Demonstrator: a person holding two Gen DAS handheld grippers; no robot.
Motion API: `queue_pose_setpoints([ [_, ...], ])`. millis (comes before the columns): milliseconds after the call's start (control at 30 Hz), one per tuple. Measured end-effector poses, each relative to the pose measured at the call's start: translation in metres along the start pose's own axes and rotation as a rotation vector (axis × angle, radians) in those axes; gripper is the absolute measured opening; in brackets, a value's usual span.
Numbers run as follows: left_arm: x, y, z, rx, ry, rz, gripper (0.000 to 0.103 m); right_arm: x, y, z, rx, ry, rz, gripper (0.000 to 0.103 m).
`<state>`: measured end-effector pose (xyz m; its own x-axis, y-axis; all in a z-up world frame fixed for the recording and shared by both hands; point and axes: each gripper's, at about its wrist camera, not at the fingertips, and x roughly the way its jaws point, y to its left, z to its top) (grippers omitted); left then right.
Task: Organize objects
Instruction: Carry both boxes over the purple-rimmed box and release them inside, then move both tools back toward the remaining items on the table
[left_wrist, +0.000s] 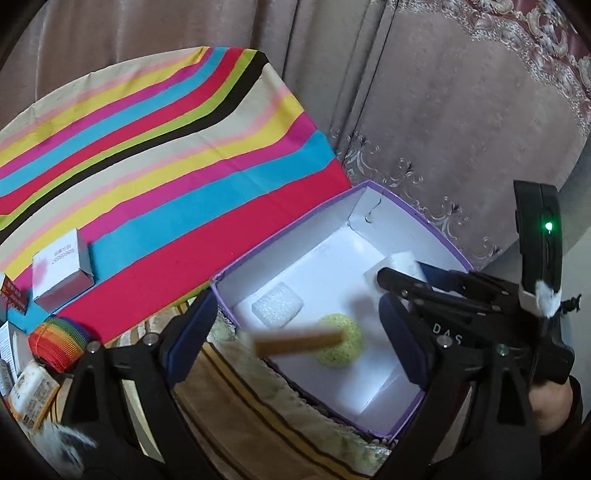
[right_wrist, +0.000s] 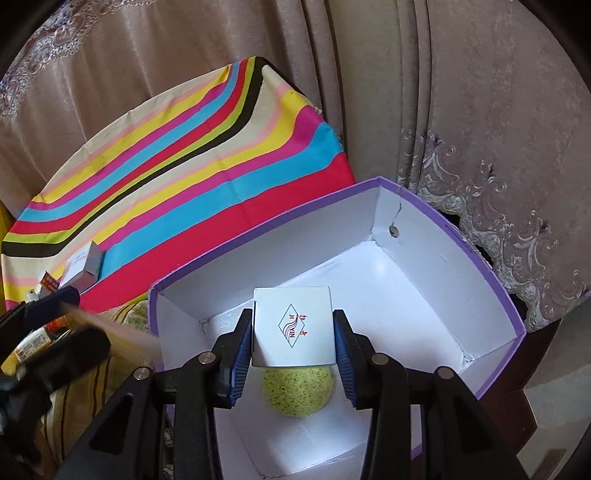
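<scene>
Left wrist view. Striped cloth (left_wrist: 166, 155) in pink, yellow, blue, red and black over a table, backed by taupe embroidered curtains (left_wrist: 461, 110). At right, one purple-rimmed white box (left_wrist: 436, 229), lid off, resting on a brown striped fabric (left_wrist: 240, 398). Inside the box: one speckled yellow-green ball (left_wrist: 341, 345) and one clear bubble-textured pack (left_wrist: 277, 304). On the cloth: one silver-grey carton (left_wrist: 61, 271); at the left edge, one rainbow-coloured roll (left_wrist: 55, 341), one yellow-and-white packet (left_wrist: 31, 391) and a red packet (left_wrist: 13, 297), partly cut off. Left gripper (left_wrist: 299, 332) spread wide, with one tan stick-shaped piece (left_wrist: 301, 341), motion-blurred, crossing the gap between the fingers and touching neither pad; over the near box wall and the ball. Right gripper (left_wrist: 402, 273) seen from the side above the far part of the box, clamped on a small white box (left_wrist: 400, 267); a hand (left_wrist: 550, 410) at the right edge.

Right wrist view. Same striped cloth (right_wrist: 184, 166), curtains (right_wrist: 480, 110) and open purple-rimmed box (right_wrist: 491, 280). One ball (right_wrist: 297, 391) on the box floor, just below the gripper. Right gripper (right_wrist: 294, 328) clenched on the one small white box (right_wrist: 293, 325), printed with a diamond logo, both blue pads (right_wrist: 242, 350) pressed to its sides, held above the box interior. Left gripper (right_wrist: 55, 325) at the left edge, blurred, with the tan piece (right_wrist: 122, 332) beside it, outside the box wall. Silver-grey carton (right_wrist: 83, 267) on the cloth beyond.
</scene>
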<state>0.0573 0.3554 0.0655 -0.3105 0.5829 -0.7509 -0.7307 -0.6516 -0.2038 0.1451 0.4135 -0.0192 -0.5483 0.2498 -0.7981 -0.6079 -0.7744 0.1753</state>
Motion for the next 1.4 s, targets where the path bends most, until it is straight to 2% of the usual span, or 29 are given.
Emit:
queue_pose_setpoints([
  [167, -0.007, 0.007, -0.003, -0.033, -0.009, -0.002, 0.095, -0.002, 0.002, -0.002, 0.007, 0.000, 0.021, 0.054],
  [267, -0.011, 0.018, -0.004, -0.076, -0.022, -0.002, 0.095, -0.004, 0.006, -0.001, 0.005, -0.002, 0.041, 0.057],
  [500, -0.033, 0.043, -0.012, -0.152, -0.073, 0.055, 0.095, -0.005, 0.028, 0.001, -0.016, 0.007, 0.115, 0.064],
  [667, -0.054, 0.067, -0.023, -0.209, -0.117, 0.106, 0.095, -0.010, 0.059, -0.001, -0.064, 0.019, 0.199, 0.071],
  [933, -0.097, 0.118, -0.052, -0.338, -0.172, 0.191, 0.095, -0.012, 0.105, -0.006, -0.146, 0.064, 0.311, 0.072],
  [1067, -0.117, 0.145, -0.072, -0.421, -0.182, 0.232, 0.095, -0.011, 0.124, -0.011, -0.188, 0.083, 0.314, 0.072],
  [1400, -0.163, 0.213, -0.131, -0.609, -0.197, 0.398, 0.095, -0.007, 0.159, -0.019, -0.286, 0.113, 0.295, 0.072],
])
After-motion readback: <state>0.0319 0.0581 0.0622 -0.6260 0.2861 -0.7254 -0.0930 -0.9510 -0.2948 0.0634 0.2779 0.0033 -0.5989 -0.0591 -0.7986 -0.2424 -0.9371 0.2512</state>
